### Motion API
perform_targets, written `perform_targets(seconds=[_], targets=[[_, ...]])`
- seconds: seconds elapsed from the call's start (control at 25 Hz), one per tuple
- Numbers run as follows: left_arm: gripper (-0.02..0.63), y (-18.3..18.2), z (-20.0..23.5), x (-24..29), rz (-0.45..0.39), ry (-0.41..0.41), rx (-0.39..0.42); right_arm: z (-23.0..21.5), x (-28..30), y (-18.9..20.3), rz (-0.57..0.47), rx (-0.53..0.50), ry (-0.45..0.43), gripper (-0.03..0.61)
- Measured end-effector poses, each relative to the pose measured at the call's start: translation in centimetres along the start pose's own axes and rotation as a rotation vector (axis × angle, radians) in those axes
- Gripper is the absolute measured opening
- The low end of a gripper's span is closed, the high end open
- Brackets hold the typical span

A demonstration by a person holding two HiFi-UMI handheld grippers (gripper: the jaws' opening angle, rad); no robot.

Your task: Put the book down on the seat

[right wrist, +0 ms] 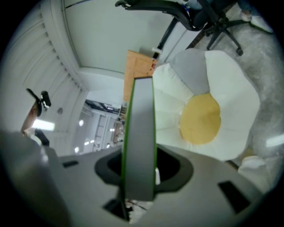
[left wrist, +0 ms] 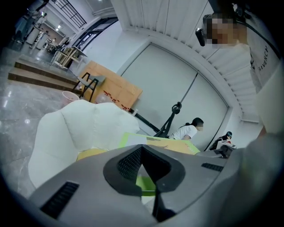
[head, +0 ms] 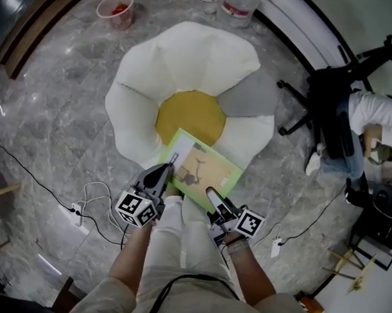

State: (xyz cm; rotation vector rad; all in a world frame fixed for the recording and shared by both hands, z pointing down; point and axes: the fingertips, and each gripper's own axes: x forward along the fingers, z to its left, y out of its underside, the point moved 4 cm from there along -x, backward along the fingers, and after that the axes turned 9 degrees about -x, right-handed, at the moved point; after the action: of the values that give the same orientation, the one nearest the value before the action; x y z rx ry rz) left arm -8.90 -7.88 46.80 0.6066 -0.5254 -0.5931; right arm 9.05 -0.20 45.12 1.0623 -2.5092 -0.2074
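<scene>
Far to the left, a pink cup (head: 116, 10) with something red in it stands on the grey stone floor. Lower down, white wires (head: 85, 210) lie on the floor.

Next comes the left gripper (head: 168, 169). Its jaws pinch the left corner of the book (head: 205, 169). In the left gripper view, a bit of green cover shows in the gap between them. The book is thin, with a bright green border and a tan picture on the front. It is held almost flat over the near edge of the seat (head: 186, 56). I cannot tell from above if it touches the seat yet.

The seat is a big soft cushion shaped like a flower. It has white petals, one grey petal and a yellow middle (head: 190, 114).

The right gripper (head: 212, 195) pinches the near right side of the book. In the right gripper view the book stands edge-on, squeezed between the two jaws.

Far to the right are a black office chair (head: 323, 93) and a person in a white top (head: 371, 117).

I think this is the step of bringing the book to the seat. Next, both grippers should go down together and a little forward, keeping the book flat, so it lands near the yellow middle. Only then should both let go. The cushion is soft and bumpy, so a book dropped near the edge could slide off.
</scene>
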Motion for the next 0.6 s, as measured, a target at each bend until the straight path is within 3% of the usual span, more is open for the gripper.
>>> perform_targets(seconds=[0.2, 0.6], targets=[[0.023, 2.0, 1.4, 1.8, 0.013, -0.037, -0.020, -3.0, 0.5, -0.3, 0.019, 0.021, 0.025, 0.149], [0.023, 3.8, 4.3, 4.3, -0.039, -0.114, -0.028, -7.9, 3.5, -1.3, 0.071, 0.012, 0.011, 0.149]])
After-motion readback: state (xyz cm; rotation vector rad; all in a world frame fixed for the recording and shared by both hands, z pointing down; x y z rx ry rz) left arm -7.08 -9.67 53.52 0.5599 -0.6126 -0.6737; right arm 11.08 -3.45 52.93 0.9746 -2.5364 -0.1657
